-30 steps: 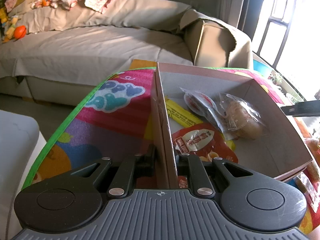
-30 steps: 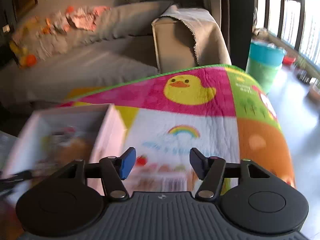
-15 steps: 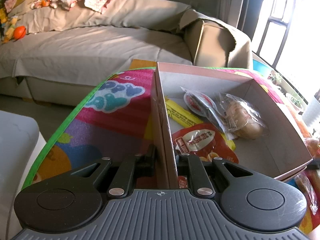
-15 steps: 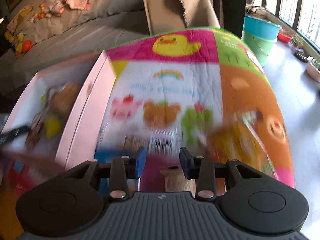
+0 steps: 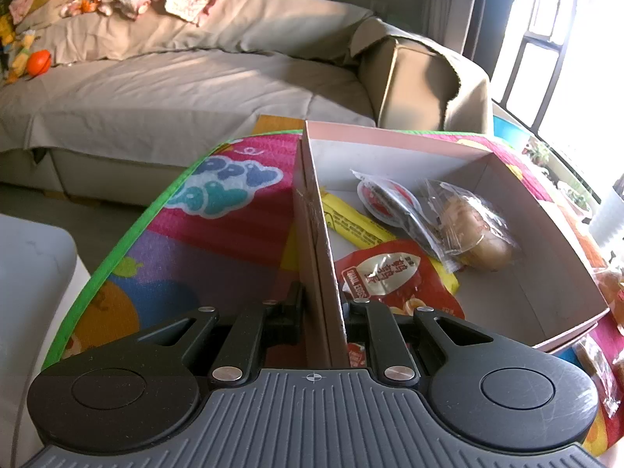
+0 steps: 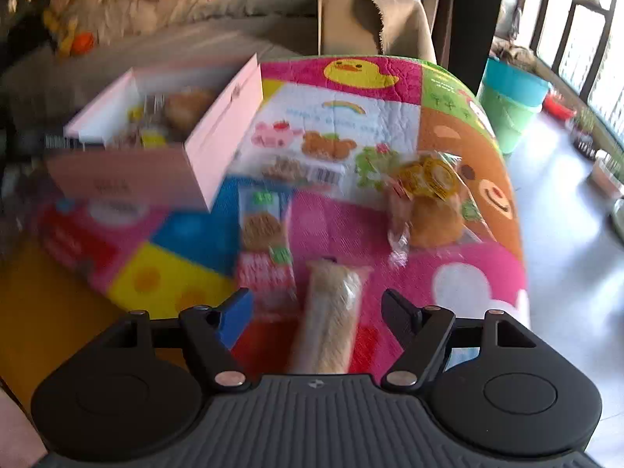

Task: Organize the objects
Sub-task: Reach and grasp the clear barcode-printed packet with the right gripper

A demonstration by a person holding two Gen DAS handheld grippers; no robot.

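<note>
1. The right gripper has swung within the last second from facing the bare far part of the play mat to looking down over the loose snacks near the mat's front edge, and its jaws, which half a second ago were nearly closed, now stand wide apart with nothing held. I read this as the start of the next pick.
2. Between those spread jaws lies a long beige wrapped roll, running lengthwise toward the camera and touching neither finger as far as the blurred right wrist view shows.
3. Other candidates sit farther out on the mat: a blue biscuit packet just left of the roll's far end, a pink wafer packet under it, and a bagged bun with a yellow label to the right.
4. The left gripper has not moved across the three left wrist views: it is clamped on the near left wall of the pink cardboard box, one finger inside and one outside (steadying it, I judge).
5. Inside the box are a red quail-egg pouch, a yellow bar, a bagged bun and a red-and-white sachet.
6. The box stands at the mat's left side, well apart from the roll.
</note>
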